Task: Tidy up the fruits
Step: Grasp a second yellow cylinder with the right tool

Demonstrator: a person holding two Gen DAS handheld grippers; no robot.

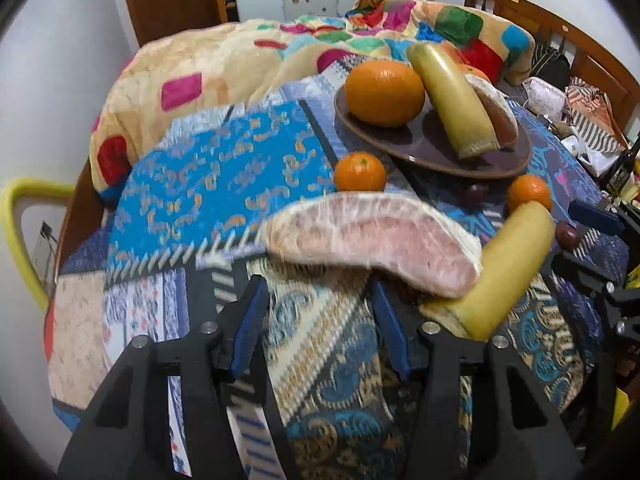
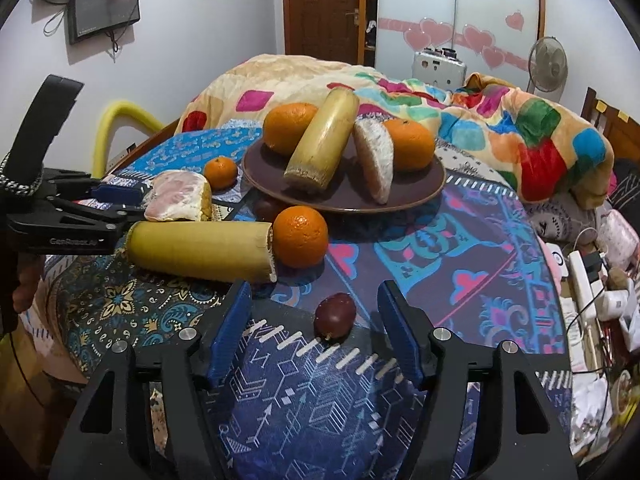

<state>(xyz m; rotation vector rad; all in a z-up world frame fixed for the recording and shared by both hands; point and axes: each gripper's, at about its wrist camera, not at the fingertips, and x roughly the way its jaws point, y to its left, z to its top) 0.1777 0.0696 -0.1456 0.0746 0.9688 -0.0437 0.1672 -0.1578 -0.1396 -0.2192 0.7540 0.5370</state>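
Brown and glossy, the plate (image 2: pixel 424 192) sits in the upper middle of the right wrist view on the patterned bedspread (image 2: pixel 460 248), carrying a large orange (image 2: pixel 290 128), a yellow cane-like stalk piece (image 2: pixel 324 142) leaning across it, a pale pomelo wedge (image 2: pixel 376 160) standing on edge and a second orange (image 2: pixel 410 144) behind the wedge. Off the plate, just below its near rim, a loose orange (image 2: pixel 300 236) touches the cut end of a second stalk piece (image 2: pixel 200 250) lying flat at centre left. A small mandarin (image 2: pixel 220 172) rests left of the plate. The left gripper (image 2: pixel 124 200) enters from the left edge of that view, and a pink pomelo segment (image 2: pixel 180 196) sits at its tips; in the left wrist view the same segment (image 1: pixel 372 248) lies blurred just ahead of the blue-padded fingers (image 1: pixel 250 320), which stand spread apart with nothing between them. The right gripper (image 2: pixel 316 324) occupies the bottom of its own view, fingers (image 2: pixel 230 328) released and wide, with a dark purple passion fruit (image 2: pixel 335 316) lying on the bedspread between them, touching neither pad. A colourful blanket (image 2: pixel 520 128) is heaped behind the plate at upper right.
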